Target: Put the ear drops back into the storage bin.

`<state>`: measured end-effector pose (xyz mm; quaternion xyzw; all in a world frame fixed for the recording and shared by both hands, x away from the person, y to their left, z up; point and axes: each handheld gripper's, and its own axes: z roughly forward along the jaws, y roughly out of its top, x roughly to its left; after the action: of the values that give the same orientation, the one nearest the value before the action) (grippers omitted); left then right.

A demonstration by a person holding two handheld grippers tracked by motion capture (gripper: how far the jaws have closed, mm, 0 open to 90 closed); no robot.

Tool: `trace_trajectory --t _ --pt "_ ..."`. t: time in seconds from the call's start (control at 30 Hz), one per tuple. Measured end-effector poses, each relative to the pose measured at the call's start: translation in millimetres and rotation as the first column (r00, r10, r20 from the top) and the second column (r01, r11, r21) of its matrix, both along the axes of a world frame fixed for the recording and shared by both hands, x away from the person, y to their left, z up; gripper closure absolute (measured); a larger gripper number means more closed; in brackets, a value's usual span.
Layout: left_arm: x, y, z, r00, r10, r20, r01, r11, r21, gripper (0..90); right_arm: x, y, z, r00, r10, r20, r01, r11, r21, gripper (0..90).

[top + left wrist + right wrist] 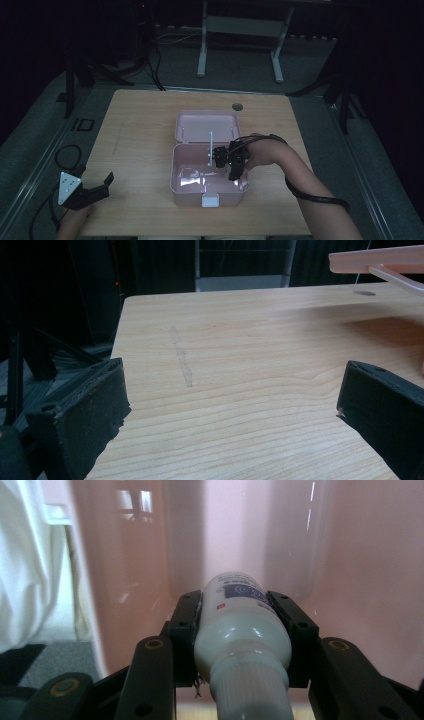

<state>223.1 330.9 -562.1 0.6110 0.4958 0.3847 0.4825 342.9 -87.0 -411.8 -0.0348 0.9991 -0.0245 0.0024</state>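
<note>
Right tool (240, 645), bottom centre of its view, clamps a white bottle (240, 625) inside the pink box (186, 192). Left tool (95, 192), lower left, rests wide open, empty, on the worktop (135, 135). Risk: smooth bottle slipping or knocking the wall.

Light: dim, the far side of the room nearly black.
Desk (140, 130): pale wood grain, with a round cable hole (237, 106) near its far edge.
Floor (40, 125): grey-green carpet.
Beyond the desk: a white-legged table frame (240, 30), dark stands and loose cables (67, 155) on the floor.
</note>
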Motion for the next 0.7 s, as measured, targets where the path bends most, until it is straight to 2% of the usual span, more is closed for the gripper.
trace_trajectory --t 0.03,0.3,0.53,0.7 --pt "0.0 0.1 0.0 1.0000 0.000 -0.001 0.000 1.0000 0.000 0.4 0.9 0.6 -4.0 0.9999 -0.007 -0.007 0.007 1.000 0.005 59.7" --pt "-0.1 0.2 0.0 1.0000 -0.002 0.000 0.002 1.0000 -0.001 0.4 2.3 5.5 -33.5 0.9985 0.047 -0.029 -0.047 0.999 -0.009 59.7" --pt "-0.3 0.0 -0.1 1.0000 -0.001 0.002 0.001 1.0000 -0.001 0.3 5.8 6.5 -51.6 0.9991 0.022 -0.037 -0.023 0.999 -0.038 59.7" --pt "-0.3 0.0 -0.1 1.0000 -0.001 0.002 0.001 1.0000 0.000 0.4 9.5 8.1 -60.4 0.9992 0.004 -0.040 -0.006 0.999 -0.038 59.7"
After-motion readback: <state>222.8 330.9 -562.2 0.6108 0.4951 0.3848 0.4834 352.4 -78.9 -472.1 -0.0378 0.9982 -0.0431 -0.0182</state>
